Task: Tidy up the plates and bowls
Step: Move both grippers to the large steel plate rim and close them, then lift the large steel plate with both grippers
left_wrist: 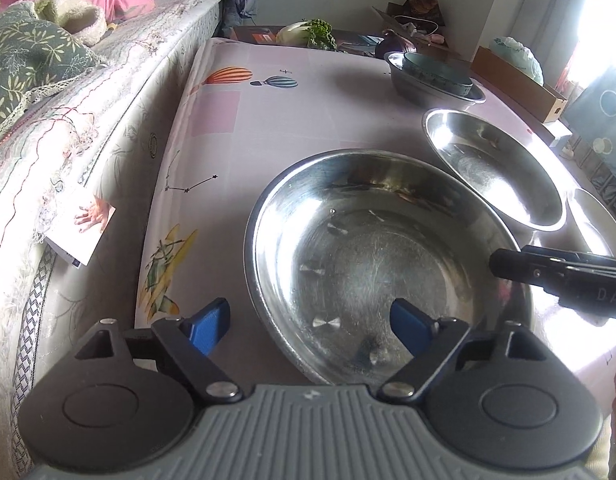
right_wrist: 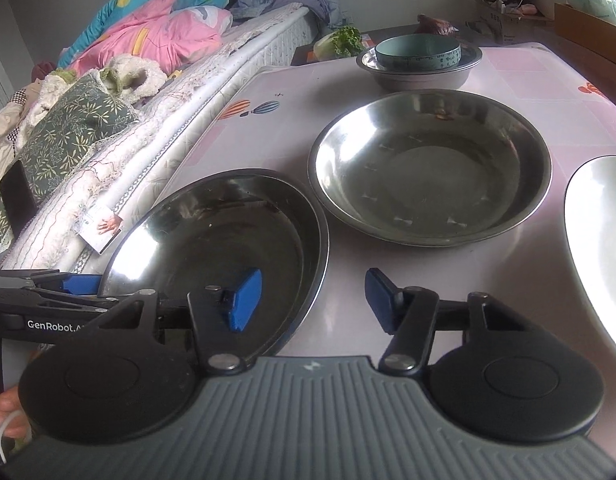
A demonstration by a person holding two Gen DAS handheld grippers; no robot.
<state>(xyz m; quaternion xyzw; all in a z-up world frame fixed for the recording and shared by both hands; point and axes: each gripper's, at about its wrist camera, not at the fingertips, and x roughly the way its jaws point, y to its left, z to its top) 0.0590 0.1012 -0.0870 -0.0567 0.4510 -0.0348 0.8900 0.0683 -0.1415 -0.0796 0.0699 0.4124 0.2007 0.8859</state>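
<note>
Landmark: the near wide, shallow stainless-steel plate [left_wrist: 387,264] [right_wrist: 224,252], lying on the pale pink tablecloth printed with hot-air balloons [left_wrist: 292,120] [right_wrist: 300,92], close beside the edge of the quilted white mattress [left_wrist: 108,112] [right_wrist: 156,128].

Item 1. The left gripper with blue pads [left_wrist: 309,330] is standing over this plate's near-left rim. One pad is sitting outside the rim, the other is hanging inside above the plate's floor. The jaws are standing apart and are pressing on nothing.

Item 2. The right gripper with blue pads [right_wrist: 311,300] is straddling the same plate's right rim, one pad over the inside, the other over the cloth. Its jaws are likewise apart, with no pad touching the metal that I can make out. Its black body is showing at the plate's right side in the left wrist view.

Item 3. A second, matching stainless-steel plate [left_wrist: 495,168] [right_wrist: 429,168] is resting just beyond and to the right of the landmark, rims nearly meeting.

Item 4. A white ceramic plate [right_wrist: 599,252] [left_wrist: 595,220] is lying further right of the second one, partly cut off.

Item 5. A round teal bowl [right_wrist: 417,54] [left_wrist: 435,72] is sitting inside a deeper steel basin [right_wrist: 419,74] [left_wrist: 427,92], well beyond the landmark at the table's far side.

Item 6. Leafy green vegetables [right_wrist: 343,42] [left_wrist: 311,32] are lying behind the basin.

Item 7. Pink and blue bedding [right_wrist: 156,28] is heaping up on the mattress, left of the landmark.
</note>
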